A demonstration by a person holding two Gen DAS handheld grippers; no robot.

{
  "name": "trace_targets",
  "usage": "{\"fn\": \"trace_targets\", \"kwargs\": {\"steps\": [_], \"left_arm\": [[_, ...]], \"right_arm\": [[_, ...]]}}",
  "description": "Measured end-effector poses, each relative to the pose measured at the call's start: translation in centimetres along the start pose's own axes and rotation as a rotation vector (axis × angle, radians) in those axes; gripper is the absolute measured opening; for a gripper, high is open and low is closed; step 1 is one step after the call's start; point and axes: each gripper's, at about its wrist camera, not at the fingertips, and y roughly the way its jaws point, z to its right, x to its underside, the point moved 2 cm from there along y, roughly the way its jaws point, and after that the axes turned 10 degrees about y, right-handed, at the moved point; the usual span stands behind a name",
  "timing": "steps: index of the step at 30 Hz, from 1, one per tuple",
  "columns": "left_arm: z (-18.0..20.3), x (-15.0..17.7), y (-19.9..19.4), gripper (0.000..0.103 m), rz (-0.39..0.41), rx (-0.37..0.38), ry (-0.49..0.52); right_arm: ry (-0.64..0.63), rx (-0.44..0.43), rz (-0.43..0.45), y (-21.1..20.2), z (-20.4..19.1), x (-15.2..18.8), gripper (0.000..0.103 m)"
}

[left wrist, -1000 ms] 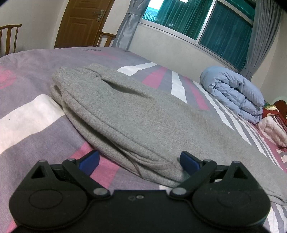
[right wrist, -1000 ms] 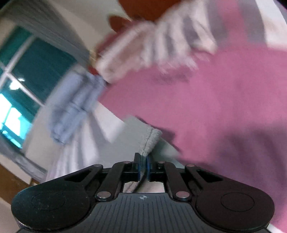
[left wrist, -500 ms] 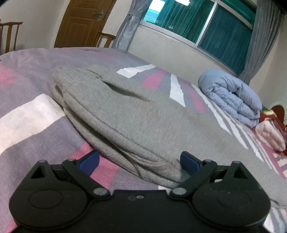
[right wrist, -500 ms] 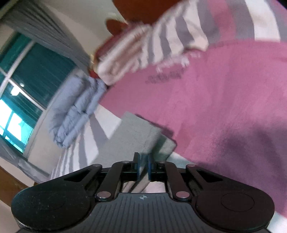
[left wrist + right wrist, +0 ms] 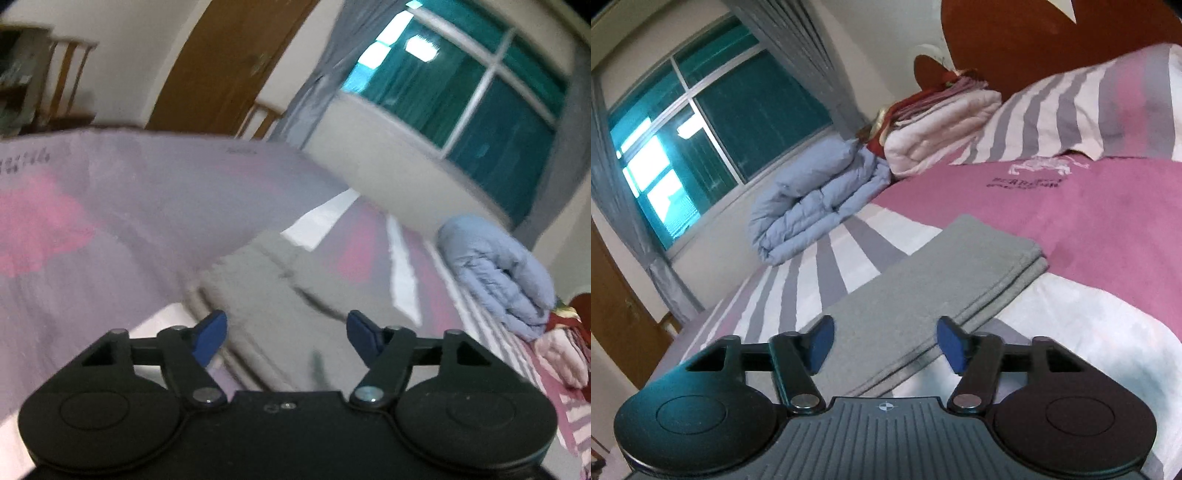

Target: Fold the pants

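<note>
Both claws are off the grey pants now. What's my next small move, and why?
Probably bring the right claw down to the leg hems at the far end of the grey pants and grip them for the next fold. The pants lie as a long strip, folded lengthwise only, and nothing is between its opening pads or the left claw's closing ones.

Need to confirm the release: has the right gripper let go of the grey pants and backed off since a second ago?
Yes. The right gripper has let go, fingers opening, nothing between them. It has pulled back: the grey pants now lie flat ahead, below the blue duvet.
</note>
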Motion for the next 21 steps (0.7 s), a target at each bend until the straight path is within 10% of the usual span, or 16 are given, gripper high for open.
{"fn": "trace_targets", "kwargs": {"steps": [8,12,21], "left_arm": [[-2.5,-0.3,2.4,0.052,-0.063,0.043,-0.099],[-3.5,-0.7,2.2,0.023,-0.038,0.05,-0.131],[-2.5,-1.9,2.0,0.012,0.005,0.07,-0.048]], "right_arm": [[0.011,0.032,-0.01,1.1,0.4,-0.1,0.062],[-0.014,0.043,-0.016,1.5,-0.1,0.3,0.062],[-0.052,0.053,-0.052,2.6,-0.5,0.6,0.062]]}}
